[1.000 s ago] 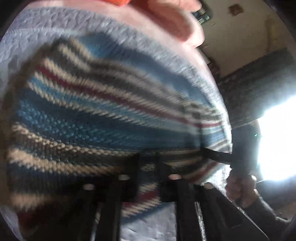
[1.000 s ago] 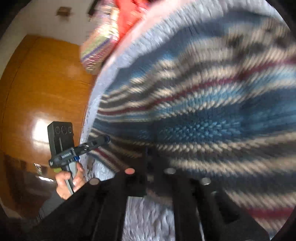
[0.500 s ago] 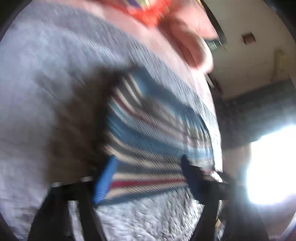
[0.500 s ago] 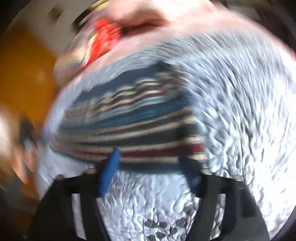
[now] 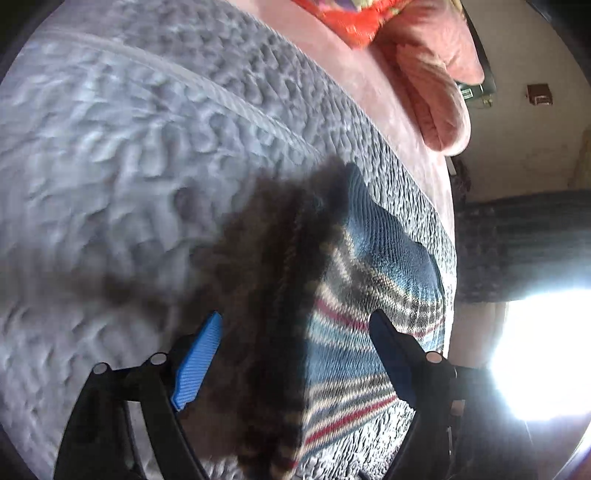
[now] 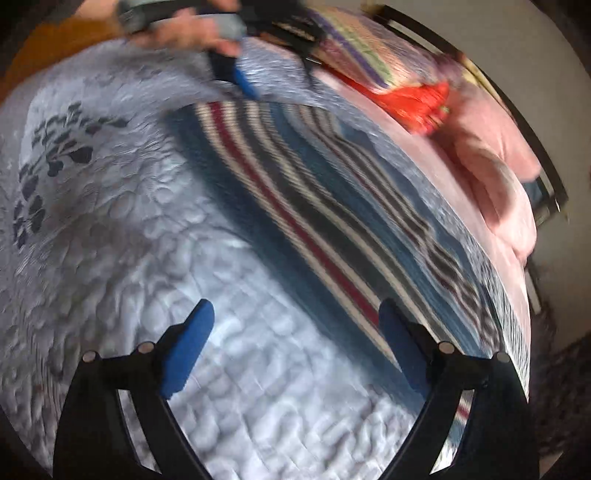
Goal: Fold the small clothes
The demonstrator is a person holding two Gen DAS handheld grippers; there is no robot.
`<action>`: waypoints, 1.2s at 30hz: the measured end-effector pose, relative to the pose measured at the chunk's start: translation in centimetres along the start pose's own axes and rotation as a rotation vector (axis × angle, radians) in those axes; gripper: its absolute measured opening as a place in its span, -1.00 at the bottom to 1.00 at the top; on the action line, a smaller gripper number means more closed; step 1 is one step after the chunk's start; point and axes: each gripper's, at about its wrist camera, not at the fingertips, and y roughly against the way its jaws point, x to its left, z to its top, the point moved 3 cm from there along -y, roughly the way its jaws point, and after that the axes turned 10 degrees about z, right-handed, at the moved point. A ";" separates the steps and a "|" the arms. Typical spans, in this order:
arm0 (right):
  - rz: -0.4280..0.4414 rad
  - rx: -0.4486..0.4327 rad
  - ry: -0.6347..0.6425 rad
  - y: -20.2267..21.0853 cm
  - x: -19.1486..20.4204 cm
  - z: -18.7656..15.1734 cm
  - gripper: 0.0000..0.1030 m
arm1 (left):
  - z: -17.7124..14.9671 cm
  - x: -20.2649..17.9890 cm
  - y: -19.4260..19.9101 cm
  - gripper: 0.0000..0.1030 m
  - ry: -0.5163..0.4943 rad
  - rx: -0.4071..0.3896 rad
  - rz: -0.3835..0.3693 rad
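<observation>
A small striped knit garment [image 5: 369, 295], blue with cream, dark and red bands, lies flat on a grey-lilac quilted bedspread [image 5: 129, 166]. My left gripper [image 5: 295, 336] hovers open above its near edge, nothing between the blue pads; its shadow darkens the garment's left part. In the right wrist view the garment [image 6: 332, 206] stretches diagonally across the bedspread [image 6: 147, 240]. My right gripper [image 6: 295, 325] stands open over the quilt beside the garment's long edge, its right finger overlapping the stripes. The other gripper [image 6: 240, 79], held by a hand, shows blurred at the garment's far end.
Pink pillows [image 5: 436, 85] and a red patterned cloth [image 5: 354, 18] lie at the head of the bed, also the pillows [image 6: 498, 173] in the right view. A dark leaf print [image 6: 55, 147] marks the quilt. A bright window [image 5: 543, 354] glares at right, beyond the bed edge.
Both grippers let go of the striped garment, opened, and drew back above it. The garment now lies flat on the bedspread. The right view has swung round.
</observation>
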 end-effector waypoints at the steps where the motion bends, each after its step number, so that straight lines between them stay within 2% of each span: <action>1: -0.003 0.009 0.028 -1.0 0.7 0.7 0.72 | 0.2 -0.5 -0.5 0.56 -0.016 0.012 -0.010; 6: -0.050 0.022 0.091 -4.6 1.1 3.2 0.72 | 1.2 -1.7 -3.2 0.56 -0.082 0.065 0.020; 9: -0.069 -0.001 0.111 -5.7 1.6 5.1 0.65 | 2.5 -1.9 -3.5 0.55 -0.087 0.064 -0.002; 11: -0.088 -0.019 0.128 -6.0 1.9 6.2 0.57 | 3.1 -2.1 -3.8 0.38 -0.096 0.066 0.005; 13: -0.112 -0.044 0.148 -6.7 2.6 8.1 0.44 | 3.6 -2.1 -4.0 -0.06 -0.094 0.082 0.008; 15: -0.127 -0.058 0.161 -6.5 3.7 9.0 0.30 | 4.0 -2.5 -4.7 -0.19 -0.109 0.098 0.031; 17: -0.142 -0.070 0.175 -6.5 4.8 9.9 0.24 | 4.1 -2.7 -4.7 -0.22 -0.112 0.104 0.042; 19: -0.134 -0.072 0.178 -6.9 5.3 10.6 -0.02 | 4.4 -2.9 -4.8 -0.37 -0.104 0.102 0.052; 21: -0.110 -0.070 0.140 -7.0 5.3 11.1 -0.36 | 4.7 -3.1 -4.7 -0.48 -0.098 0.094 0.057; 26: -0.072 -0.120 0.028 -4.4 4.4 11.5 -0.72 | 5.1 -4.9 -3.3 -0.59 -0.108 0.080 0.084; 36: -0.024 -0.249 -0.204 1.7 -0.2 11.8 -0.79 | 5.4 -11.0 0.3 -0.63 -0.174 0.029 0.174</action>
